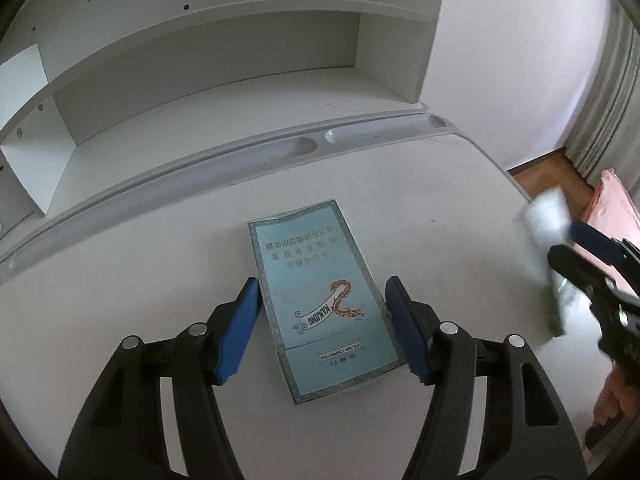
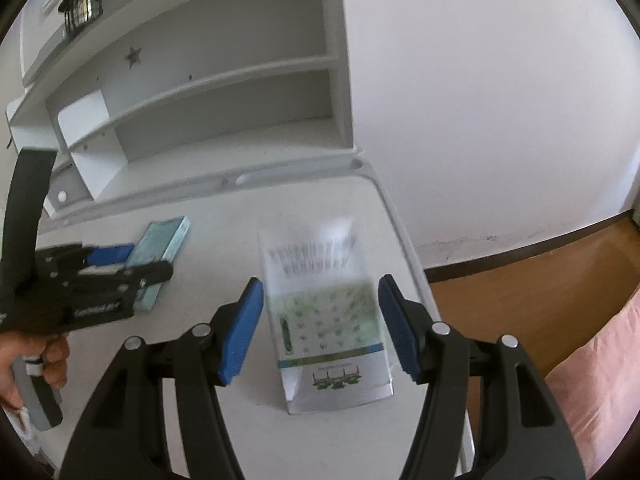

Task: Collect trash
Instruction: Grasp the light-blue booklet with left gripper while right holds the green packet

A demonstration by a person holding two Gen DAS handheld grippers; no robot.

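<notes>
A teal cigarette pack (image 1: pixel 320 300) lies flat on the white desk (image 1: pixel 440 200). My left gripper (image 1: pixel 322 280) straddles it, blue pads (image 1: pixel 244 320) close beside its two long sides, a sliver of gap on the right; the jaws are open. In the right wrist view the same pack (image 2: pixel 162 248) rests on the desk between the left gripper's fingers (image 2: pixel 112 255). My right gripper (image 2: pixel 320 280) is shut on a white and green box (image 2: pixel 332 320), blurred at its far end. The left wrist view shows that box (image 1: pixel 546 232) held above the desk's right edge.
A grooved pen tray (image 1: pixel 240 152) runs along the desk's back edge, with a white shelf unit (image 1: pixel 200 60) behind it. A dark lantern (image 2: pixel 84 0) stands on top of the shelf. Wooden floor (image 2: pixel 540 272) and pink fabric (image 2: pixel 600 380) lie to the right.
</notes>
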